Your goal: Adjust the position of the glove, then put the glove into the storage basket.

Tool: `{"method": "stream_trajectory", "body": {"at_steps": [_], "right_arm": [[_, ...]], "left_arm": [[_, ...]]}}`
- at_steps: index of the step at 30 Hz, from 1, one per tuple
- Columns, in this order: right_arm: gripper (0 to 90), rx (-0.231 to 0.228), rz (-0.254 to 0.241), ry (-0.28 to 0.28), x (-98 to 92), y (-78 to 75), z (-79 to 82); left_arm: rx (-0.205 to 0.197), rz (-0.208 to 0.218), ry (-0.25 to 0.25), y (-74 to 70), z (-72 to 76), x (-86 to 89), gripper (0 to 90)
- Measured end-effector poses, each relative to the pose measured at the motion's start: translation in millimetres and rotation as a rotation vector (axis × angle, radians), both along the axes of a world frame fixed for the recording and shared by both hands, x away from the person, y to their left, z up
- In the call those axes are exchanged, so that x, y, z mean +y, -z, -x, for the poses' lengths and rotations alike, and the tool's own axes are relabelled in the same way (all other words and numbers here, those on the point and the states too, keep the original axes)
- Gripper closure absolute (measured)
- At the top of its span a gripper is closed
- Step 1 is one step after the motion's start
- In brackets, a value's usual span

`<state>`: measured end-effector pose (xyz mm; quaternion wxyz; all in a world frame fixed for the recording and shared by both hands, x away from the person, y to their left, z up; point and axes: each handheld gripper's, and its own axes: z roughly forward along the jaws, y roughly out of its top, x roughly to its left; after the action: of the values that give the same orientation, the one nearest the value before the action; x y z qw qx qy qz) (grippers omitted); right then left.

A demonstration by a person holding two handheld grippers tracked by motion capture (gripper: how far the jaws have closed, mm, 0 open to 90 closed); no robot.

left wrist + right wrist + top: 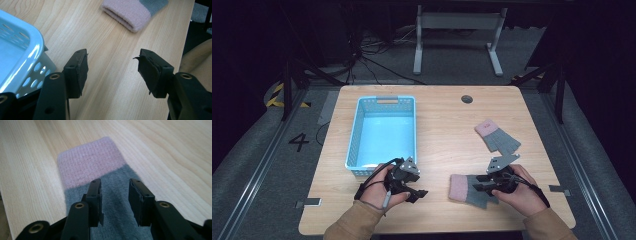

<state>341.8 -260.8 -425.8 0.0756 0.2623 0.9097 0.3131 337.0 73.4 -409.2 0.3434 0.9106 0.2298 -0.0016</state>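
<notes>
The right gripper (115,195) was poised over the near glove (469,189) at the table's (442,145) front edge, jaws parted and gripping nothing, presumably after a release. The left gripper (112,72) was held open beside the basket (382,131). The glove was grey with a pink cuff

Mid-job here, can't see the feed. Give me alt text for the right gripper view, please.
The right claw hangs open over a flat-lying glove, its black jaws above the grey part with nothing pinched between them. The glove's pink cuff points away from the camera, and the light wooden table surrounds it.
</notes>
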Motion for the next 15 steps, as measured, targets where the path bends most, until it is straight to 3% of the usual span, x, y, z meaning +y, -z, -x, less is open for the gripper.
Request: {"method": "stream_trajectory", "body": {"at_steps": [11, 15], "right_arm": [[60.5, -0.049, -0.074, 0.137, -12.7, -15.1, -11.6], [56.2, -0.072, -0.084, 0.229, -19.6, -22.7, -31.0]], "left_arm": [[0.001, 0.001, -0.014, 0.5, 1.7, 3.1, 41.3], [0.000, 0.004, -0.031, 0.7, 4.6, 8.0, 41.1]]}}
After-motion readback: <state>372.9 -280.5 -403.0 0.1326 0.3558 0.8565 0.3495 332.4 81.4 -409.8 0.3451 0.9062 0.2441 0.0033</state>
